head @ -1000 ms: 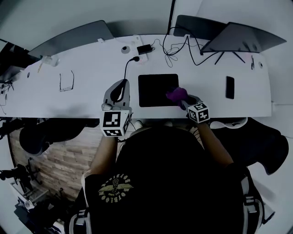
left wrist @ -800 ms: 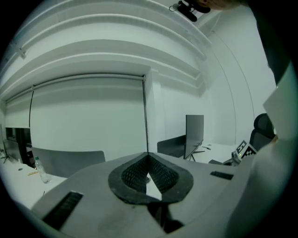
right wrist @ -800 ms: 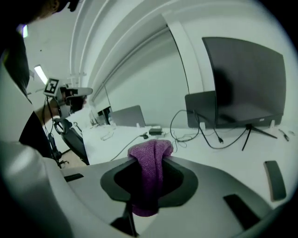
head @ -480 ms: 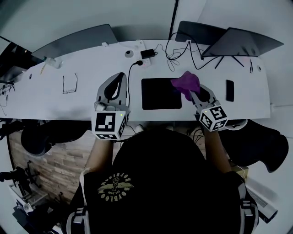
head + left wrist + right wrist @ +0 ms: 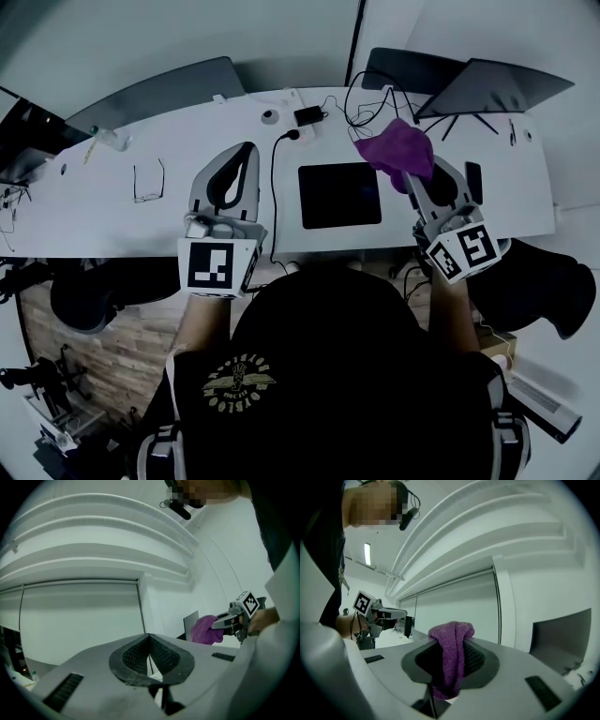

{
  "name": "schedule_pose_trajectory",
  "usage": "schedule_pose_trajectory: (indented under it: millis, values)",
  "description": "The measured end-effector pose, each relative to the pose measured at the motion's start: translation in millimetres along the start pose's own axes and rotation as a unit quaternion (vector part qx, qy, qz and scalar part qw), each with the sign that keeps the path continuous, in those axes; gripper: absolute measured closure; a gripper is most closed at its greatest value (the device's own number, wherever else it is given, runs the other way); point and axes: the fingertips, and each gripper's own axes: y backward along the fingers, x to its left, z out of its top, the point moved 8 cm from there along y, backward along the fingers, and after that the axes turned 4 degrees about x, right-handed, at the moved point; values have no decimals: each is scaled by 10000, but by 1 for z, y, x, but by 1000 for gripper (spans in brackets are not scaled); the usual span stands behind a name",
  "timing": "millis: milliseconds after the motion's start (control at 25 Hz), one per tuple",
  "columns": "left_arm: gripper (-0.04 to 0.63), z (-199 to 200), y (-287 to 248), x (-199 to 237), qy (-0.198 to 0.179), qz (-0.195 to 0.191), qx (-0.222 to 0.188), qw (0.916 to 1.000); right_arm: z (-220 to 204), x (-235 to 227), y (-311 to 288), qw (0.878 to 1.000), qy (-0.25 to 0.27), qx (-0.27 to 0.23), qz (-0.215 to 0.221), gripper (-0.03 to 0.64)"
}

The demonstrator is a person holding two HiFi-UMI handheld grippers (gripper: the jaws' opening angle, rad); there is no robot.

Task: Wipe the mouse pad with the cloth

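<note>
A black mouse pad (image 5: 339, 194) lies flat on the white desk (image 5: 141, 211) in the head view. My right gripper (image 5: 409, 173) is raised above the pad's right edge, shut on a purple cloth (image 5: 397, 148) that bunches out past its tips. In the right gripper view the purple cloth (image 5: 451, 660) is pinched between the jaws, and the gripper points up at wall and ceiling. My left gripper (image 5: 235, 175) hovers left of the pad, lifted off the desk; in the left gripper view its jaws (image 5: 150, 660) meet with nothing between them.
A black cable (image 5: 275, 187) runs between my left gripper and the pad to a charger (image 5: 308, 115) at the back. Glasses (image 5: 147, 180) lie left, a phone (image 5: 473, 181) right. Two laptops (image 5: 487, 86) stand at the back, cables tangled near them.
My right gripper has lifted the cloth off the pad and carried it up and to the right. The left gripper has also risen off the desk and tilted upward.
</note>
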Motion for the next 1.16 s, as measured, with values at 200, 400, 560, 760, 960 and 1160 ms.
schedule_pose_trajectory:
  millis: [200, 400, 560, 760, 960, 1160]
  values:
    - [594, -3, 5, 20, 89, 19, -105, 9999, 18, 17, -2, 9994, 190, -174, -222, 532]
    - [594, -9, 9, 37, 92, -149, -147, 9997, 19, 33, -6, 9989, 197, -151, -394, 532]
    - [594, -21, 12, 49, 131, -327, -100, 9993, 15, 46, -8, 9980, 142, -72, -612, 532]
    - [594, -30, 14, 60, 224, -556, -261, 9979, 14, 64, -6, 9968, 120, 8, -785, 532]
    - [594, -38, 16, 62, 336, -711, -235, 9966, 14, 75, 1, 9954, 58, 133, -951, 532]
    - [594, -41, 23, 64, 416, -713, -317, 9961, 16, 83, 5, 9950, 106, 186, -973, 532]
